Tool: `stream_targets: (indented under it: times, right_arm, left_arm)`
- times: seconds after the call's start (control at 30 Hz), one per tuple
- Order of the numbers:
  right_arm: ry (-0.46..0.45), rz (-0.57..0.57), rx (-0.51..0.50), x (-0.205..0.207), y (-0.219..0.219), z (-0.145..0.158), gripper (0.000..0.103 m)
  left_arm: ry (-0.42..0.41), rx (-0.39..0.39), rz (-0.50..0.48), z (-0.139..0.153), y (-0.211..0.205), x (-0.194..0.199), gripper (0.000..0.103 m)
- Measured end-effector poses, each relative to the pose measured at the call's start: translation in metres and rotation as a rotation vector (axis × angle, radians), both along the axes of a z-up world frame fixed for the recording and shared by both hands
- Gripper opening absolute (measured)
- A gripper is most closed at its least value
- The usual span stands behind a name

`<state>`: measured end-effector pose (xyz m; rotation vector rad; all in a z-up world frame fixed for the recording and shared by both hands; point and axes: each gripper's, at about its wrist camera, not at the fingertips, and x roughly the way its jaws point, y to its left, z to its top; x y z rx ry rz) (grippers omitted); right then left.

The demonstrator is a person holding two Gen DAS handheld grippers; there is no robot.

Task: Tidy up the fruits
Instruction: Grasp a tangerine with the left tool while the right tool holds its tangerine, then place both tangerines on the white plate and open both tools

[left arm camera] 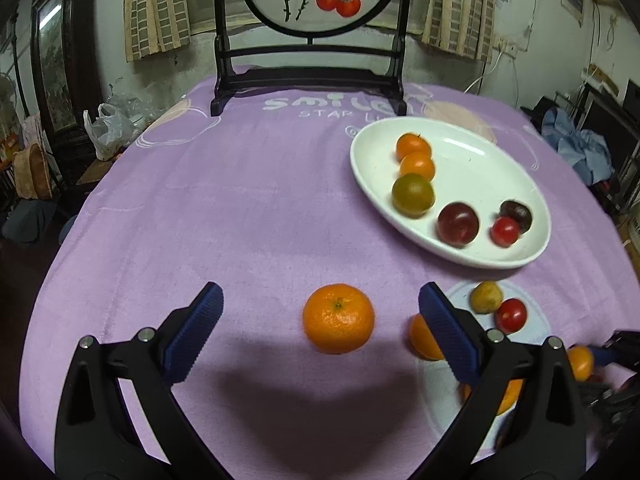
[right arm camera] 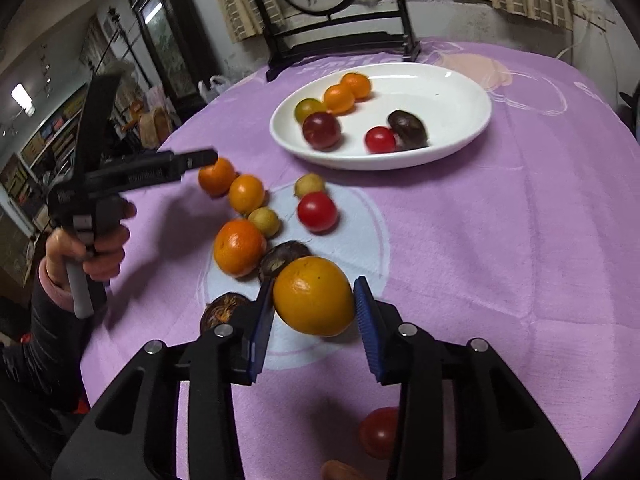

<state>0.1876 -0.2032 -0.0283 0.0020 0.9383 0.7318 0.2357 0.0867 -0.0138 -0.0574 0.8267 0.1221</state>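
Fruits sit in two spots on the purple cloth-covered surface [left arm camera: 248, 208]. The white oval plate [right arm camera: 448, 104] near the far side holds small oranges, a green-orange one, dark plums and a red tomato. The right gripper [right arm camera: 314, 316] has its blue fingers [right arm camera: 370, 328] closed around a big yellow-orange round fruit [right arm camera: 314, 296], lifted above the loose pile. The left gripper [left arm camera: 320, 328] has its fingers wide open, holding nothing, around a bright orange mandarin [left arm camera: 338, 318] lying on the cloth.
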Motion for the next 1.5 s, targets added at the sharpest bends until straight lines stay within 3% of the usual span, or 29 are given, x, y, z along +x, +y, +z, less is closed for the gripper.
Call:
stream_targets:
  times: [0.27, 0.73, 0.83, 0.97, 1.17, 1.37, 1.5]
  right_arm:
    - [0.011, -0.017, 0.001, 0.001, -0.003, -0.001, 0.040]
    - [0.005, -0.029, 0.002, -0.003, -0.007, 0.000, 0.040]
    - [0.007, -0.029, 0.004, -0.003, -0.006, 0.001, 0.040]
    - [0.013, -0.028, 0.008, -0.001, -0.007, 0.000, 0.040]
    - [-0.006, -0.045, 0.044, 0.002, -0.011, 0.004, 0.040]
    - [0.009, -0.088, 0.207, 0.029, -0.014, 0.021, 0.041]
    - [-0.045, -0.183, 0.252, 0.060, -0.009, 0.039, 0.041]
  left_arm:
    - [0.051, 0.050, -0.025, -0.019, -0.007, 0.007, 0.092]
    - [0.129, 0.015, -0.051, -0.040, -0.006, 0.018, 0.058]
    - [0.124, 0.012, -0.075, -0.040, -0.009, 0.018, 0.046]
    - [0.118, 0.046, -0.080, -0.039, -0.015, 0.017, 0.046]
    - [0.083, 0.036, -0.074, -0.030, -0.014, 0.012, 0.046]
    - [-0.002, 0.063, -0.097, -0.009, -0.033, 0.006, 0.046]
    - [-0.045, 0.006, -0.154, 0.011, -0.049, 0.014, 0.046]
